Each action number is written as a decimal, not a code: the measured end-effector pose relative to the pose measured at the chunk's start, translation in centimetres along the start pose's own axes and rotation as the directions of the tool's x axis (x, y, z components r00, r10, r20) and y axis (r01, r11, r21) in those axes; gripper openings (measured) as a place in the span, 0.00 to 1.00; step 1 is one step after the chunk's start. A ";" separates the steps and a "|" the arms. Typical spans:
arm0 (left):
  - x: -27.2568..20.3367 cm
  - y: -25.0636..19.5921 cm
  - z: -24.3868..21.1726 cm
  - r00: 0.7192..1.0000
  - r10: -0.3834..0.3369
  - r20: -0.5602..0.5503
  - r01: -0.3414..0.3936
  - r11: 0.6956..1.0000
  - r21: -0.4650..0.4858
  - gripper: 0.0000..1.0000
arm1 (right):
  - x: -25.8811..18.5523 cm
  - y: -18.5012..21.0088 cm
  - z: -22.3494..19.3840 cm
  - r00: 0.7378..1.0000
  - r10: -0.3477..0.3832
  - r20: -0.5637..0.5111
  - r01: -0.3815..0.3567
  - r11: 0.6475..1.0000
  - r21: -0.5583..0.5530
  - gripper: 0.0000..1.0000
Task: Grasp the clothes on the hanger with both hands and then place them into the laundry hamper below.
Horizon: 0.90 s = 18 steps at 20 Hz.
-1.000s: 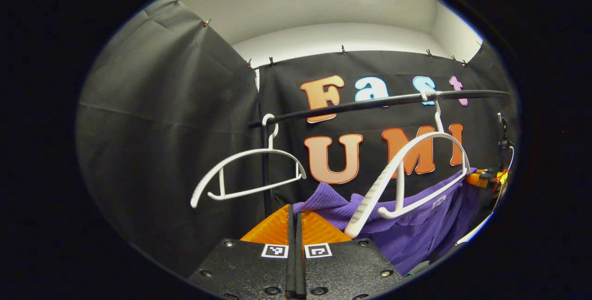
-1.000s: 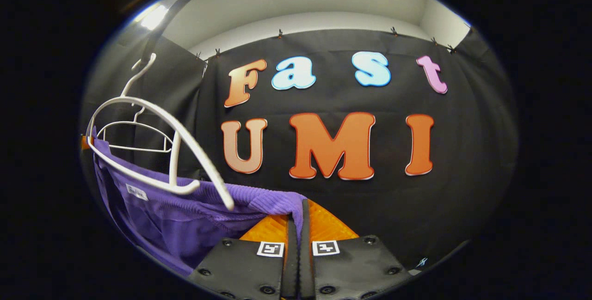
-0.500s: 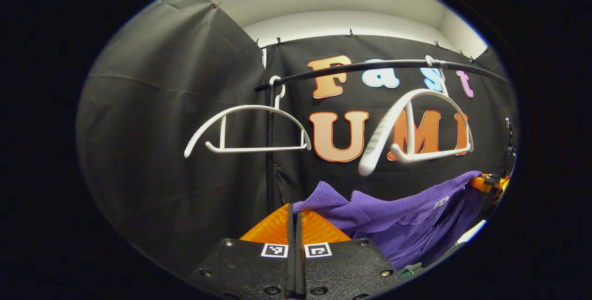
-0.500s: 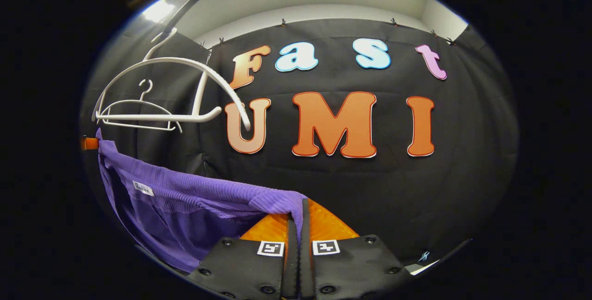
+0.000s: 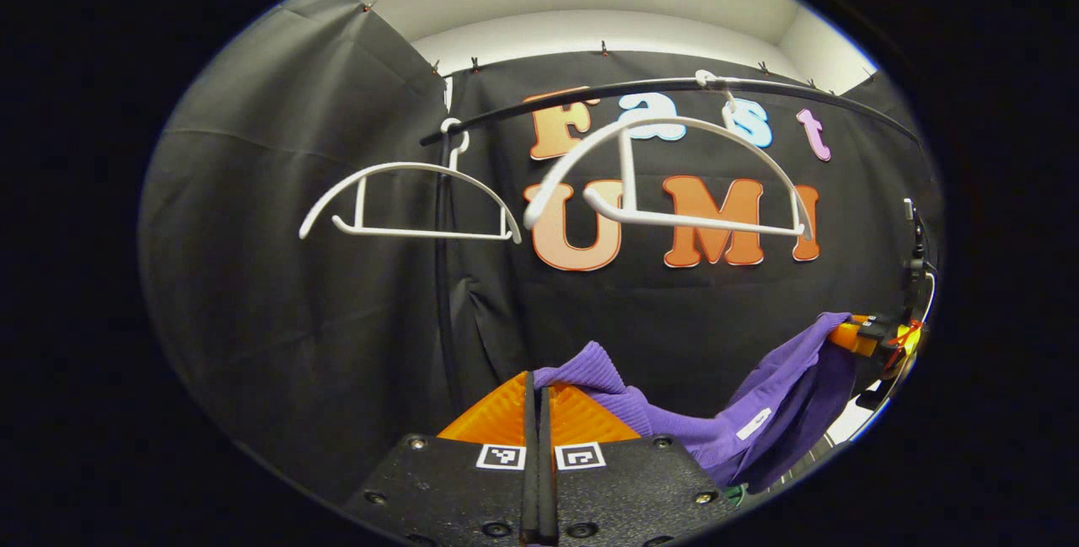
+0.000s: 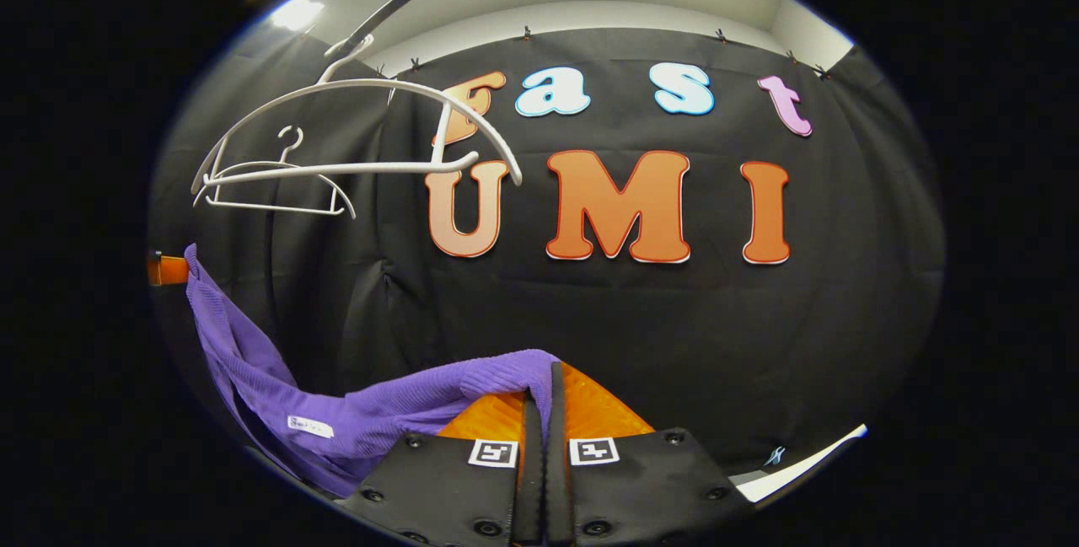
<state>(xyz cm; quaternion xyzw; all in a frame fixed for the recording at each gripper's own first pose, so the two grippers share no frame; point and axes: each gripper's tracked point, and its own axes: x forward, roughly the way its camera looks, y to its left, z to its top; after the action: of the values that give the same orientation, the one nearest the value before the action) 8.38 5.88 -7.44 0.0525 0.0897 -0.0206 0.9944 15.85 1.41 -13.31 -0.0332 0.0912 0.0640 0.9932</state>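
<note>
Purple garment [image 5: 759, 412] hangs slack between two grippers, clear of both white hangers [image 5: 674, 185] on black rail [image 5: 590, 100]. Left gripper [image 5: 537, 387] clamped on one ribbed edge; right gripper [image 6: 539, 387] clamped on other. Second hanger [image 5: 405, 206] hangs bare beside first.

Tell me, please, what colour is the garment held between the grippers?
Purple garment, clearest in the right gripper view.
</note>
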 end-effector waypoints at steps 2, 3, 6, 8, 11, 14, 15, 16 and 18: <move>0.3 -1.8 -1.1 1.000 -0.029 -0.011 0.029 1.000 -0.002 0.00 | -0.9 0.9 -1.4 1.000 0.016 -0.025 -0.016 1.000 0.007 0.09; 0.4 -2.9 -1.7 0.998 -0.052 -0.021 0.051 0.999 -0.015 0.00 | -1.2 1.2 -2.1 0.999 0.022 -0.035 -0.021 1.000 0.006 0.09; 0.1 -6.2 -3.1 0.993 -0.110 -0.043 0.108 0.993 -0.055 0.00 | -2.9 2.1 -3.2 0.999 0.029 -0.041 -0.028 0.999 0.014 0.05; 0.5 -8.1 -3.6 0.990 -0.136 -0.049 0.133 0.989 -0.067 0.00 | -3.4 2.2 -3.8 0.999 0.026 -0.036 -0.026 1.000 0.016 0.05; 0.8 -11.6 -5.1 0.978 -0.195 -0.073 0.189 0.979 -0.081 0.00 | -4.4 2.7 -5.4 0.999 0.024 -0.049 -0.024 1.000 -0.002 0.09; 1.1 -15.6 -6.6 0.963 -0.255 -0.090 0.248 0.965 -0.079 0.00 | -4.8 2.4 -7.7 0.998 0.010 -0.069 -0.010 1.000 -0.003 0.09; 1.4 -16.7 -7.1 0.957 -0.274 -0.097 0.267 0.960 -0.079 0.00 | -5.1 2.3 -8.6 0.997 0.006 -0.077 -0.005 1.000 0.001 0.09; 1.5 -18.1 -7.9 0.950 -0.294 -0.107 0.286 0.955 -0.084 0.00 | -5.3 2.2 -9.4 0.996 0.001 -0.085 -0.001 1.000 0.007 0.09; 1.7 -20.5 -9.7 0.935 -0.329 -0.133 0.318 0.943 -0.099 0.00 | -5.2 1.7 -11.2 0.994 -0.010 -0.107 0.012 1.000 0.018 0.09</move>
<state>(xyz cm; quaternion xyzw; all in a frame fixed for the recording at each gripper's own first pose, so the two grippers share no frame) 7.35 -13.54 -19.28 0.0006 0.1710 -0.1764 0.9694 8.60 1.55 -23.45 -0.0280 0.1446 0.0558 0.9875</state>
